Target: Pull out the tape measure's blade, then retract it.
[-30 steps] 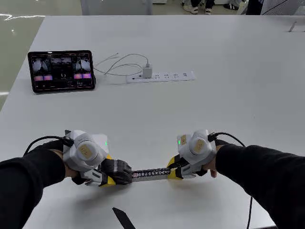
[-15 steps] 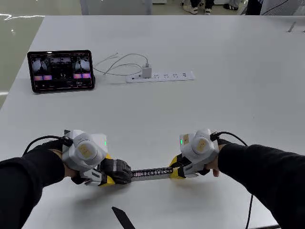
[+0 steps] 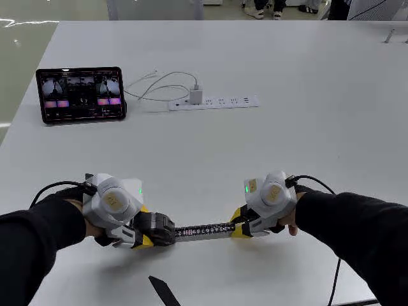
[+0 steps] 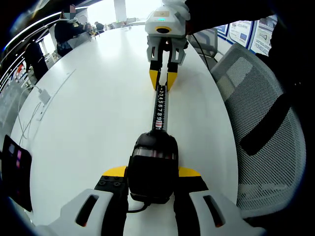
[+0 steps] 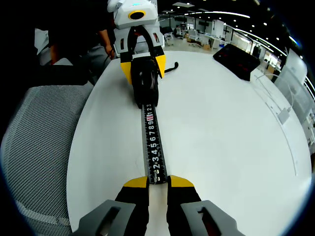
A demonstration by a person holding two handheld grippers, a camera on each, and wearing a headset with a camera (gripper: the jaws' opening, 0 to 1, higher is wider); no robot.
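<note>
Near the 6 o'clock edge of the white table point(image 3: 287, 127) in the head view, the left gripper point(image 3: 146, 228) had its fingers point(image 4: 114, 172) closed snugly on both flat sides of the tape measure's black case point(image 4: 153, 157), so they stood only as far apart as the case is wide. From the case the blade point(image 3: 203, 231) ran out toward 3 o'clock, low along the table, to the right gripper point(image 3: 238, 229), whose fingers point(image 5: 180, 183) were pinched almost together on the blade's tip. Only a short run of printed numbers showed, so the pull-out looked partly done. The case looked rigid, compact and heavy enough to take a firm squeeze on its flat sides, which I judged the best place to hold it. The blade was another matter: thin, springy metal, probably slick, liable to kink if bent sideways, with a spring likely drawing it back. It wanted holding at the very end and a straight pull in line with the case mouth; a sudden release could make it whip home. A tablet point(image 3: 81, 94) lay at 10 o'clock and a power strip point(image 3: 217, 102) at 12 o'clock, both well apart from the work.
</note>
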